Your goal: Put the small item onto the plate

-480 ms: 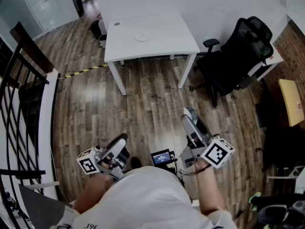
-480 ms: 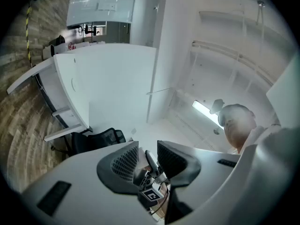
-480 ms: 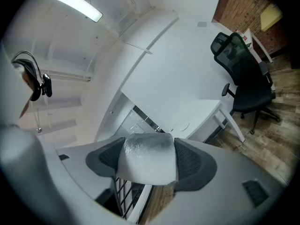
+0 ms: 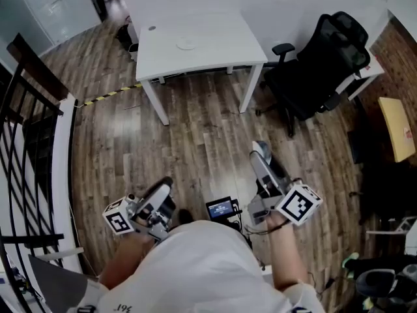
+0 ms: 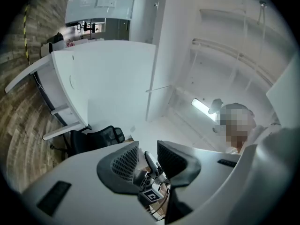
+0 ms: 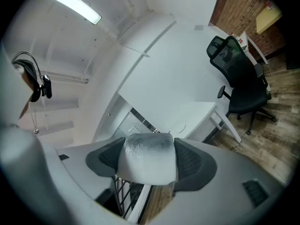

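The white plate [image 4: 186, 44] lies on a white table [image 4: 221, 41] far ahead across the wooden floor. The person stands well back from it. My right gripper [image 4: 260, 151] is raised and points toward the table, shut on the small item [image 6: 147, 162], a pale, frosted-looking block that fills the gap between the pads. The right gripper view shows the plate [image 6: 180, 126] small beyond that block. My left gripper [image 4: 163, 187] is held low at the person's left side, open with nothing between its fingers [image 5: 123, 163].
A black office chair [image 4: 319, 64] stands right of the table. A black railing [image 4: 26, 142] and white ledge run along the left. Yellow-black tape [image 4: 107, 95] crosses the floor by the table's left leg. A small screen [image 4: 221, 208] hangs at the person's chest.
The head view has shifted slightly, so the table and chair sit a little higher and further left. Both grippers keep their pose; the right one still grips the item.
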A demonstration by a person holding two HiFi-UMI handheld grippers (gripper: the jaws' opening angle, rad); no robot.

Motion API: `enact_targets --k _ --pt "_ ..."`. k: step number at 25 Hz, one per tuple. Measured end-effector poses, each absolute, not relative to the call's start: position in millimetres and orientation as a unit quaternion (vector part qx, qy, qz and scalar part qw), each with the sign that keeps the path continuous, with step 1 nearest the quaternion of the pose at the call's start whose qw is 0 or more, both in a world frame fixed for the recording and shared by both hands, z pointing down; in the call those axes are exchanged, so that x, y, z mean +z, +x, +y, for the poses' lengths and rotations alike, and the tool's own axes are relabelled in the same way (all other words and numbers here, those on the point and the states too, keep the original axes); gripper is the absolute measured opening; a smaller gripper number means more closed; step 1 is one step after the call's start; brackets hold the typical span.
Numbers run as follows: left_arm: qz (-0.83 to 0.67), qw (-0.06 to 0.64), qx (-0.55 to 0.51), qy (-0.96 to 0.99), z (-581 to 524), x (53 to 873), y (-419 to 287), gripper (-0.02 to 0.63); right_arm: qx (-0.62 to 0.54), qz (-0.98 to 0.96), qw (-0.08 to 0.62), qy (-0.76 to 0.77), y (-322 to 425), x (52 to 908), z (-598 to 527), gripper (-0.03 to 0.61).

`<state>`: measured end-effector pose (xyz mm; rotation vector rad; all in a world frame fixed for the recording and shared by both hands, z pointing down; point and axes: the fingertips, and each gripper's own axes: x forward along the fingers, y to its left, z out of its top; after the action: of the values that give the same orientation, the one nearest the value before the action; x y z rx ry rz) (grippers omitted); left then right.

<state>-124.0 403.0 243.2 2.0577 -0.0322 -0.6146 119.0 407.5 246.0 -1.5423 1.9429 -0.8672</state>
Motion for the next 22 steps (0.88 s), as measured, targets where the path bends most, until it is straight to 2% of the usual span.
enact_targets --k 22 --pt "-0.021 0.480 -0.252 0.840 384 252 -144 0.109 -0.318 0.722 0.250 -0.562 93 248 389 0.319"
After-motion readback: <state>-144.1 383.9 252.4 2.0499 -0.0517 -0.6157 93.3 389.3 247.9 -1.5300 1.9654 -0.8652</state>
